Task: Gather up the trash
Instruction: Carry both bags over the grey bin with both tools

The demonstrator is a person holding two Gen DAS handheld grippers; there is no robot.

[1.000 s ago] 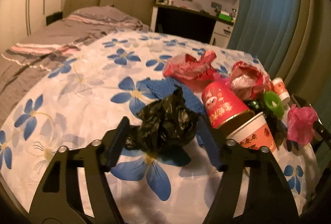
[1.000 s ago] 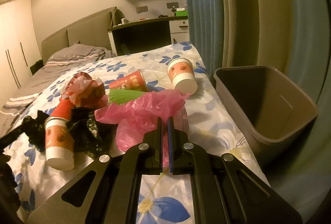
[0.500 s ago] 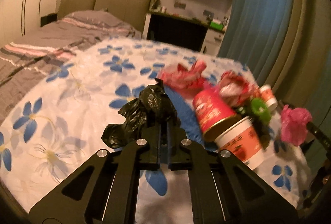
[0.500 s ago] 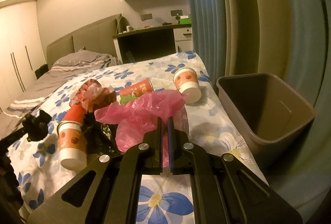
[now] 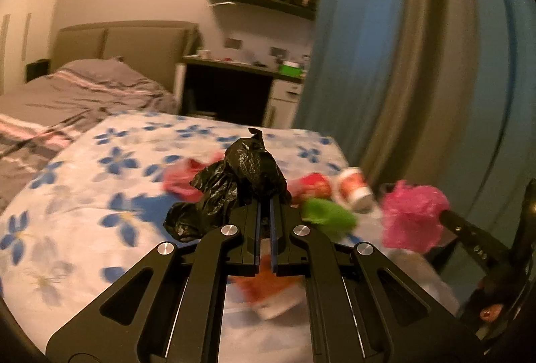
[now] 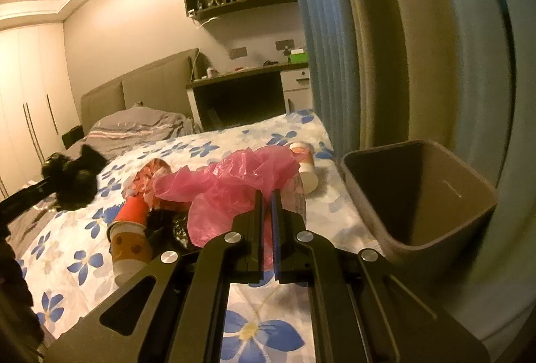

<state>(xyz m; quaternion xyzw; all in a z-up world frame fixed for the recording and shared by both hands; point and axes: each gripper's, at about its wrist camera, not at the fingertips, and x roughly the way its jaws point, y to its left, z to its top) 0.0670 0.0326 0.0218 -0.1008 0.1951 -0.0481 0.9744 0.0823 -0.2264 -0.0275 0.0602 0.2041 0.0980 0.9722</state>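
Note:
My left gripper (image 5: 264, 200) is shut on a crumpled black plastic bag (image 5: 234, 189) and holds it up above the flowered bedspread (image 5: 83, 229). The same black bag (image 6: 72, 182) shows at the far left of the right wrist view. My right gripper (image 6: 267, 194) is shut on a pink plastic bag (image 6: 234, 192), lifted off the bed; that pink bag (image 5: 413, 215) appears at the right in the left wrist view. A brown waste bin (image 6: 432, 225) stands open just right of the bed.
Paper cups (image 6: 129, 239) (image 6: 306, 172), a red wrapper (image 6: 150, 175), another black bag (image 6: 169, 225) and a green piece (image 5: 326, 215) lie on the bed. Blue curtains (image 6: 328, 45) hang behind the bin. A desk (image 6: 248, 91) and headboard stand at the far end.
My left gripper closed on the black bag and lifted it up and toward the right. My right gripper rose a little with the pink bag.

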